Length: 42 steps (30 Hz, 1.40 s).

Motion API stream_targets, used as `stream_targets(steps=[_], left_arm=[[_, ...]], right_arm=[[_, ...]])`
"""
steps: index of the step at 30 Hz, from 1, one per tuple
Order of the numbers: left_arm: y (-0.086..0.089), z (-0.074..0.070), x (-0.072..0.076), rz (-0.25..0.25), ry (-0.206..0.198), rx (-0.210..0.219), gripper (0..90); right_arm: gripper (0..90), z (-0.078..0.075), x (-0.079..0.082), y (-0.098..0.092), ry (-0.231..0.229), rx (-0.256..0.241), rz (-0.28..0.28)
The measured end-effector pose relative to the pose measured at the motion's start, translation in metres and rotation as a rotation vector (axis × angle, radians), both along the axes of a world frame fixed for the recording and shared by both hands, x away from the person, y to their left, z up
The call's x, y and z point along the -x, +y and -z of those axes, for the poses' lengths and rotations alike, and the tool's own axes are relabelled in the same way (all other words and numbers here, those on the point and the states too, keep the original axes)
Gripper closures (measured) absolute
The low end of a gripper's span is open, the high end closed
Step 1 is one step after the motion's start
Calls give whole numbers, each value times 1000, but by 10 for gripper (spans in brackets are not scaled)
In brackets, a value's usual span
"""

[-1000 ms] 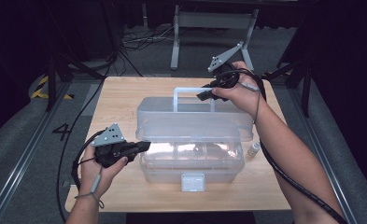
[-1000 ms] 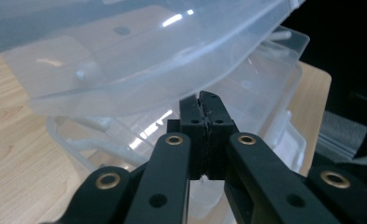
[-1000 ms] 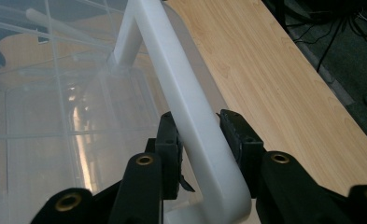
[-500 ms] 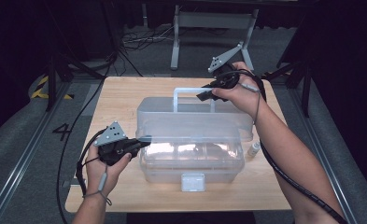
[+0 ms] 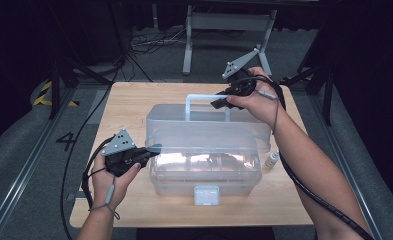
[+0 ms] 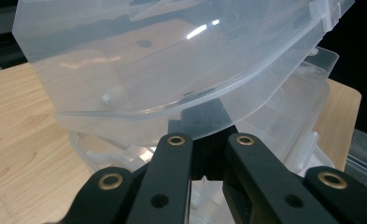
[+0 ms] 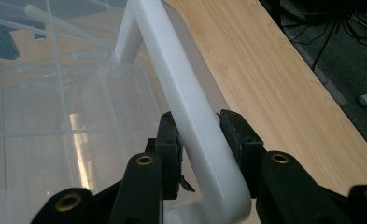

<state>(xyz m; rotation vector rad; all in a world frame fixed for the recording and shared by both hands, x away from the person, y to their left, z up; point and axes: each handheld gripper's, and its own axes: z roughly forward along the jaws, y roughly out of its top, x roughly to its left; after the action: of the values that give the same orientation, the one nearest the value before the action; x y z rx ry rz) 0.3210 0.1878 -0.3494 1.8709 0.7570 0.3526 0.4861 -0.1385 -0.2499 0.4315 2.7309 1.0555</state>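
The white handle (image 7: 190, 121) is clamped between the jaws of the right gripper (image 7: 200, 133), so that the lid (image 5: 204, 131) of the clear plastic box (image 5: 204, 172) at the middle of the table (image 5: 129, 105) can be kept lifted. The left gripper (image 6: 204, 140) is held with jaws nearly closed and empty, tips under the raised lid's edge, probably to steady it.
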Motion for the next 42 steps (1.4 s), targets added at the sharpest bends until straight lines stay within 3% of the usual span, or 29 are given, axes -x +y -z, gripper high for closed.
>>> stream_targets(steps=[10, 14, 18, 19, 20, 23, 35, 37, 42], left_arm=[[0, -2, -1, 3, 11, -2, 900], [0, -2, -2, 5, 10, -2, 900], [0, -3, -2, 8, 15, -7, 900], [0, -3, -3, 11, 14, -6, 900], [0, -3, -3, 14, 11, -2, 900], [0, -4, -4, 14, 12, 1, 900], [1, -8, -7, 20, 16, 5, 900], [1, -9, -8, 23, 17, -1, 900], [1, -11, -10, 21, 17, -6, 900]], right_arm=[[695, 0, 0, 0, -2, -2, 6], [603, 1, 1, 1, 12, -4, -8], [544, 0, 5, 3, -20, 18, -26], [495, 0, 5, 3, -24, 17, -22], [451, -2, 5, 1, -51, -15, 8], [440, -9, 4, -6, -38, -97, 40], [436, -31, 20, -39, -45, -191, 94], [439, -30, 27, -45, -28, -207, 103], [430, -33, 43, -58, -72, -210, 133]])
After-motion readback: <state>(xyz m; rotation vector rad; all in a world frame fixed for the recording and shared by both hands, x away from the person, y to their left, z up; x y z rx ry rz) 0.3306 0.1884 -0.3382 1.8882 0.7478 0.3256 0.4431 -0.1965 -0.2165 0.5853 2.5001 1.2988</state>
